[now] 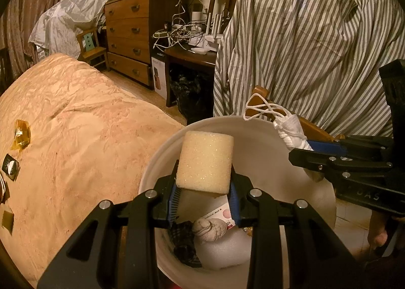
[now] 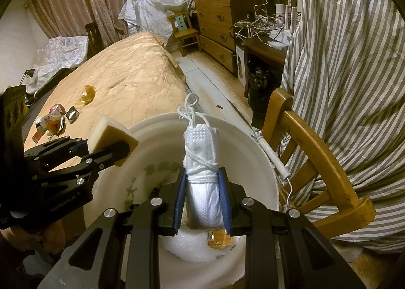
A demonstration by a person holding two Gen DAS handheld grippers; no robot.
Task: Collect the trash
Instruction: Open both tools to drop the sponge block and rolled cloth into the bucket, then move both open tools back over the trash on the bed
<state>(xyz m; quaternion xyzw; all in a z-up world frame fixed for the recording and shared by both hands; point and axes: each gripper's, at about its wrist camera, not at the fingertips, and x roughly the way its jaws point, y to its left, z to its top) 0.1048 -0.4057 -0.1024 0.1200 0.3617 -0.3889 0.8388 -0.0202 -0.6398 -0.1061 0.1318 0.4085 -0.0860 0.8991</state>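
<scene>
My left gripper is shut on a pale yellow sponge, held over the white trash bin; the same sponge shows at the left of the right wrist view. My right gripper is shut on a rolled white bag tied with white cord, also above the bin. That bag pokes in from the right of the left wrist view. Inside the bin lie white foam, a crumpled wad, a dark rag and a yellow wrapper.
A bed with an orange quilt carries loose wrappers and more litter. A wooden chair draped with striped cloth stands right of the bin. A wooden dresser and a cable-strewn desk lie beyond.
</scene>
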